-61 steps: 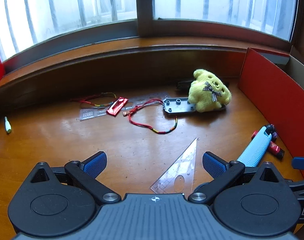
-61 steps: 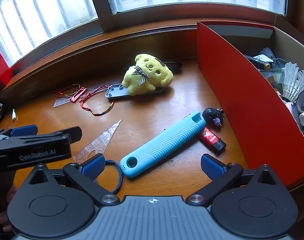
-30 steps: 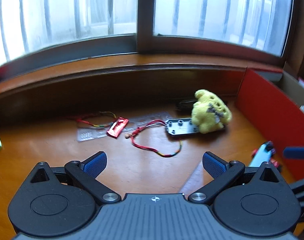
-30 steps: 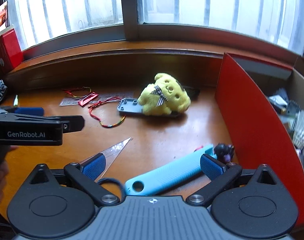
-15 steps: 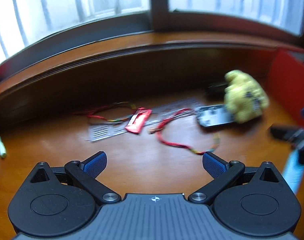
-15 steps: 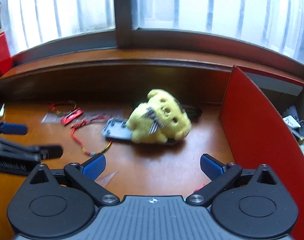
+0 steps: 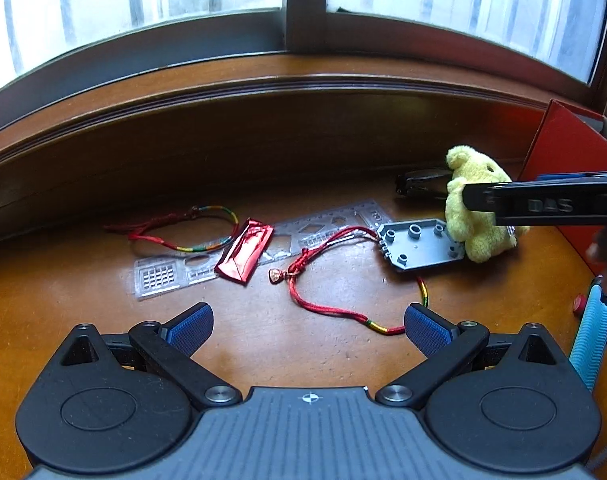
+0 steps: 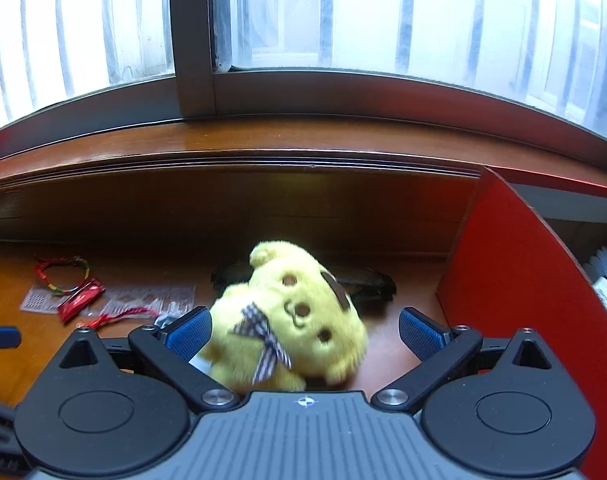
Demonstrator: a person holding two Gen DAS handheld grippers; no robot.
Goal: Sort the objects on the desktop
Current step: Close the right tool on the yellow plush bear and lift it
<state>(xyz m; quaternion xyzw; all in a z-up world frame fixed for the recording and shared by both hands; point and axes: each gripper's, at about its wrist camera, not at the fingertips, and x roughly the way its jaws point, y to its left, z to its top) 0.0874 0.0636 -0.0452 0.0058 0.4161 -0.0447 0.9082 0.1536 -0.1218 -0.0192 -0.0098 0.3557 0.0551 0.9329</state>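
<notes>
Wooden desk (image 7: 83, 320), red box wall (image 8: 523, 280) at right. Right gripper (image 8: 303, 334), marked "DAS", now closer, jaws wide around yellow plush bear (image 8: 299, 320) lying on grey plate (image 7: 419, 244). Left gripper (image 7: 308, 322) wide, empty, above red bracelet (image 7: 327, 308).

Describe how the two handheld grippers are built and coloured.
Both match: the left gripper and right gripper have matte black linkage arms with silver pivot pins, round black hubs, a ribbed grey body bearing a crosshair mark, and textured blue finger pads.
</notes>
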